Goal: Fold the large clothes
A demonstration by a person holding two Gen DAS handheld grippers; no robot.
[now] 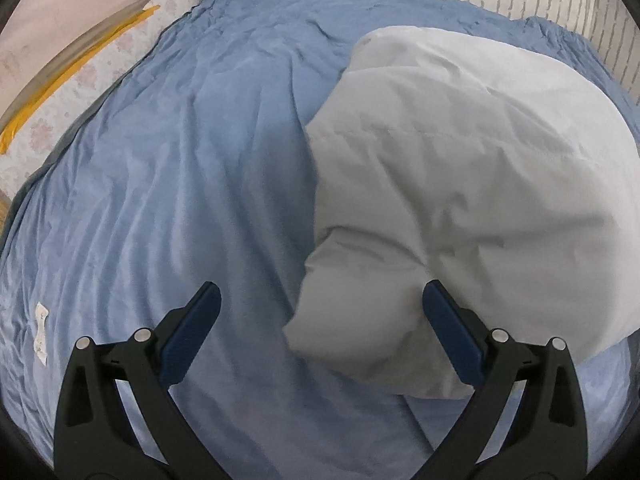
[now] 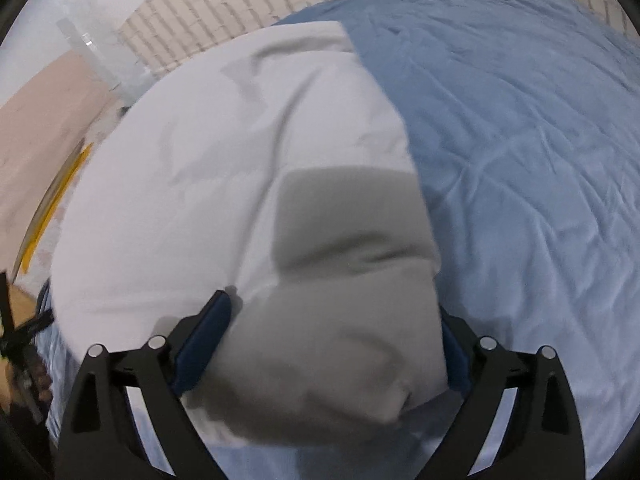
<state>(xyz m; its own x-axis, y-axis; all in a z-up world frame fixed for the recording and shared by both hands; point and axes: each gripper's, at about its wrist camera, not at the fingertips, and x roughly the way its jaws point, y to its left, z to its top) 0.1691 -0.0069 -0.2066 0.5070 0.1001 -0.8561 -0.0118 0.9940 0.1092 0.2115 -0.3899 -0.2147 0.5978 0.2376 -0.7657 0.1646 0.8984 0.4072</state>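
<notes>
**Both tools standing wide over the white garment**

The white garment (image 1: pixel 460 184) is lying bunched on the blue sheet (image 1: pixel 180 180). The left tool (image 1: pixel 320 300) is gaping wide at its near corner. The right tool (image 2: pixel 336 320) is spreading wide around a fold, pads not pressing.

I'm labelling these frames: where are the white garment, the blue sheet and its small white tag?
white garment (image 1: pixel 460 168): left wrist view, middle of its bulge.
blue sheet (image 1: pixel 180 160): left wrist view, bare wrinkled stretch.
white tag (image 1: pixel 41 333): left wrist view, tag's centre.

open tool (image 2: pixel 334 336), white garment (image 2: pixel 240 152), blue sheet (image 2: pixel 520 140)
</notes>
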